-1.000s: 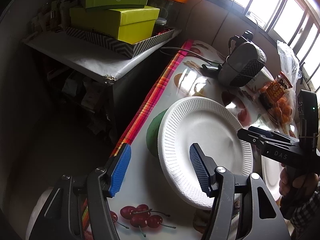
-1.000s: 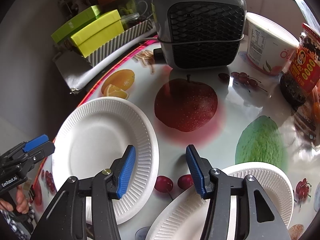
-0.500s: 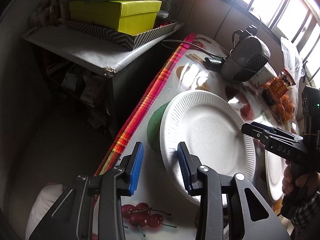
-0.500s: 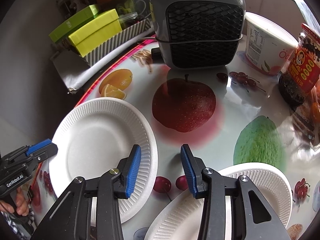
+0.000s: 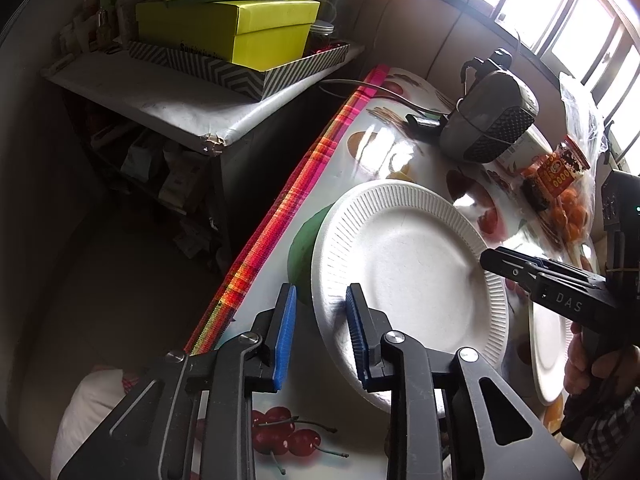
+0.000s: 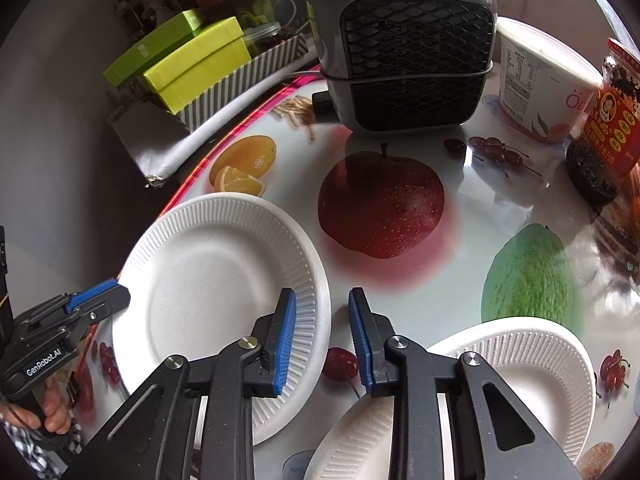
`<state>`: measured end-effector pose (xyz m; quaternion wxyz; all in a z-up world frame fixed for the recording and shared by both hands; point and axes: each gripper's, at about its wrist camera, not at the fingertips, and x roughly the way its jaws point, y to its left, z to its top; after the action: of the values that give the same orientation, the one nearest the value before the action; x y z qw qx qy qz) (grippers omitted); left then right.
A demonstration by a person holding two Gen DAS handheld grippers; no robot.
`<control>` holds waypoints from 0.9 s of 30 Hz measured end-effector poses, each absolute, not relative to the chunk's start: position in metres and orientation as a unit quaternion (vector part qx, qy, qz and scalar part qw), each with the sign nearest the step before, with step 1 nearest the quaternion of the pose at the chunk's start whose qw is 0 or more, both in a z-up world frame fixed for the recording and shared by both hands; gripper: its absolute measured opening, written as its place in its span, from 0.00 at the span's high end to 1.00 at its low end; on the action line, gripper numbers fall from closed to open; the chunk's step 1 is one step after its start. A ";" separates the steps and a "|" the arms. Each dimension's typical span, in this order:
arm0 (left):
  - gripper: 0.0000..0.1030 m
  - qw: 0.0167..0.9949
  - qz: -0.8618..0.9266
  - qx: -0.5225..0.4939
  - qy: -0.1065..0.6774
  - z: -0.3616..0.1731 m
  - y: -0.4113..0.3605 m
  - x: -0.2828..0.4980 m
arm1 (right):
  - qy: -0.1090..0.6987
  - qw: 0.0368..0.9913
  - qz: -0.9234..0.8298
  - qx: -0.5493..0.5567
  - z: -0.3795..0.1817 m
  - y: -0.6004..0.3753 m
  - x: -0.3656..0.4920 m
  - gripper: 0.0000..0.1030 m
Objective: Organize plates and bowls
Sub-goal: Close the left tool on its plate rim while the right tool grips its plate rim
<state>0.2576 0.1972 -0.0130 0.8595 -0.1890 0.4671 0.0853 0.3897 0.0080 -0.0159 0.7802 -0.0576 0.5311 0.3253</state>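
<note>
On fruit-print table (image 6: 460, 216) by window: both grippers' jaws closing narrow astride one white plate's (image 6: 208, 280) opposite rims.

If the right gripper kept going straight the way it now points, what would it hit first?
Most likely the right rim of the left paper plate, which lies between the closing jaws of the right gripper, or the fruit-print tablecloth just beside it. Depth is hard to judge through the fisheye.
</note>
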 end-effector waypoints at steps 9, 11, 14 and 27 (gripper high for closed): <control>0.77 0.857 0.086 -0.192 0.470 -0.015 0.197 0.258 | 0.529 0.779 0.331 -0.056 -0.013 0.010 0.387 0.83; 0.81 0.857 0.084 -0.191 0.470 -0.015 0.196 0.259 | 0.528 0.780 0.331 -0.058 -0.013 0.010 0.386 0.84; 0.82 0.857 0.083 -0.192 0.470 -0.015 0.196 0.259 | 0.529 0.780 0.331 -0.055 -0.013 0.009 0.387 0.84; 0.82 0.858 0.082 -0.195 0.468 -0.006 0.196 0.254 | 0.532 0.779 0.328 -0.046 -0.007 0.007 0.382 0.84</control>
<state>0.2537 0.1957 -0.0057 0.8582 -0.1948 0.4679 0.0816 0.3818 0.0068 -0.0068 0.7795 -0.0463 0.5316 0.3281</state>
